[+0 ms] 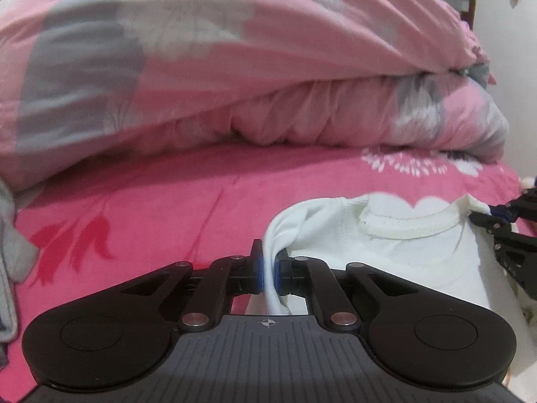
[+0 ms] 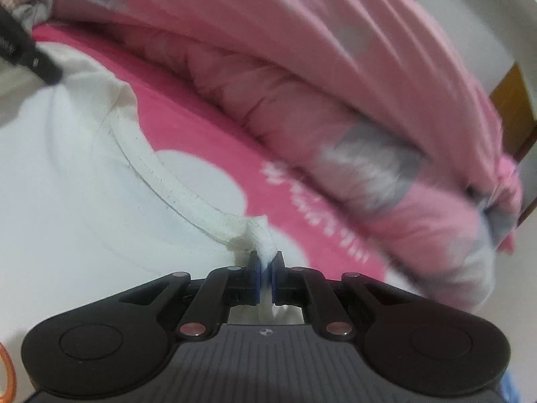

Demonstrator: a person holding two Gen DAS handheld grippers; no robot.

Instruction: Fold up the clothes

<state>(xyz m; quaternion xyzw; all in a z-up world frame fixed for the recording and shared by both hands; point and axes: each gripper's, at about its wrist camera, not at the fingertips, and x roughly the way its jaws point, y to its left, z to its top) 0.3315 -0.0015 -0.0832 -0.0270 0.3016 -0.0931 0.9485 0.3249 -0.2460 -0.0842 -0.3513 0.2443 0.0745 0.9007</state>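
Left wrist view: the left gripper [image 1: 267,273] has its jaws pinched almost fully together on a bunched fold of the white T-shirt [image 1: 419,252], at the shoulder to the left of the ribbed collar [image 1: 407,230]. At the right edge of this view the right gripper [image 1: 503,221] reaches in at the shirt's other shoulder. Seen from the right wrist, that right gripper [image 2: 266,273] is likewise closed to a thin slit, with a tuft of white cloth beside the collar [image 2: 188,198] caught between its blue pads [image 2: 256,278].

So the shirt is held at both shoulders, collar toward the far side, its body hanging or lying toward the person. I see no fold made yet; I judge this to be the spreading stage, with all the folding left to do. A pale grey garment [image 1: 10,241] at the left edge appears to be waiting.

Under the shirt lies a bright pink bedsheet [image 1: 151,208] with white flower prints. Behind it a lighter pink and grey quilt [image 1: 235,67] is heaped up. A pale wall [image 1: 503,50] and dark wooden furniture show beyond the bed.
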